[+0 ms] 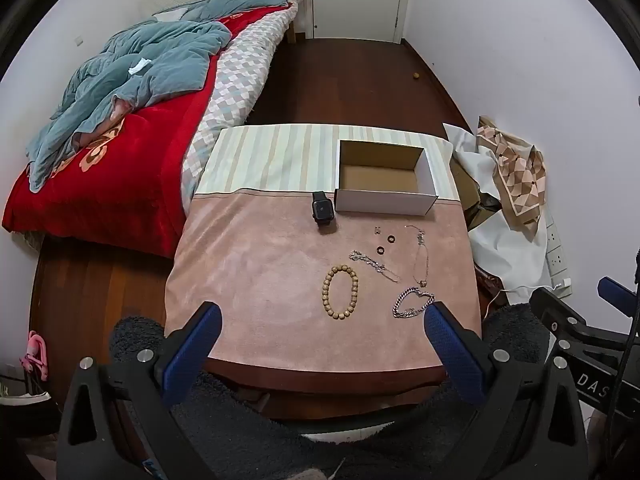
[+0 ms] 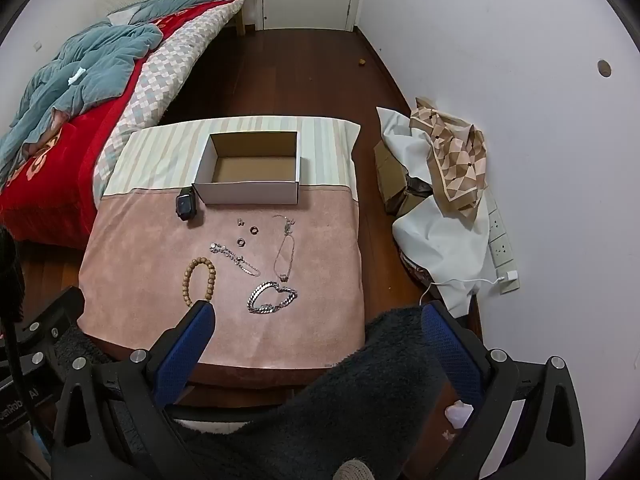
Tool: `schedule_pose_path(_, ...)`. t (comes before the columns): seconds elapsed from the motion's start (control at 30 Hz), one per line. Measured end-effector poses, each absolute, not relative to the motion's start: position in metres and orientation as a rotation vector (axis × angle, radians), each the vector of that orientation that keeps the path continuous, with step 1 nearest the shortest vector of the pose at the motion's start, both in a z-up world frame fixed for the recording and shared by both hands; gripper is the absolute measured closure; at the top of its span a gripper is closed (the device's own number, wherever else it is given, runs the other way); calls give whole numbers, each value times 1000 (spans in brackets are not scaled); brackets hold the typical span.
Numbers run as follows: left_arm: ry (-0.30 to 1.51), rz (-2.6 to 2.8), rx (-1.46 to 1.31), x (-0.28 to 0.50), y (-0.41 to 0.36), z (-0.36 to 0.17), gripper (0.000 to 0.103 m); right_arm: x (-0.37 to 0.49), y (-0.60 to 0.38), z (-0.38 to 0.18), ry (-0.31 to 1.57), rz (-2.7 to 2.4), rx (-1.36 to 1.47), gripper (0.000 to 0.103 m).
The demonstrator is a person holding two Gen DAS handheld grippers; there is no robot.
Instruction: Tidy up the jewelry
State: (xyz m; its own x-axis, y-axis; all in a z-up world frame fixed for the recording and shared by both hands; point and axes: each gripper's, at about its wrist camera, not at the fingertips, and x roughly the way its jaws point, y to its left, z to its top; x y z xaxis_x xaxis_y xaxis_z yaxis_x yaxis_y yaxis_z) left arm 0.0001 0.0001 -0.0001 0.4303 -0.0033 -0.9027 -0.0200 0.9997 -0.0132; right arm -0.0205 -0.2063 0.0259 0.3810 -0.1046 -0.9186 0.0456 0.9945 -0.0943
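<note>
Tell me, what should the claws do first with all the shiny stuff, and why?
Probably lower the right claw onto the silver chain bracelet. It lies nearest that open claw, and the cardboard box behind stands empty while every piece still sits on the pink cloth.

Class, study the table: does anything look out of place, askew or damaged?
Nothing stands out. The box sits upright and empty, the watch beside it; the bead bracelet and chain bracelet lie flat on the cloth.

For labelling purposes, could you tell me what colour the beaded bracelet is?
The beaded bracelet is light tan-brown, clearest in the left wrist view.
</note>
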Motion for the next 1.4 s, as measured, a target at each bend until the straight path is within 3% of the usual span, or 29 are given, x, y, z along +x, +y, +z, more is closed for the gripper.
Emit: schedule_pose_path(1.4,1113,15,-17,-1,-4,6,0,-25,-213,37,1158,-94,-57,0)
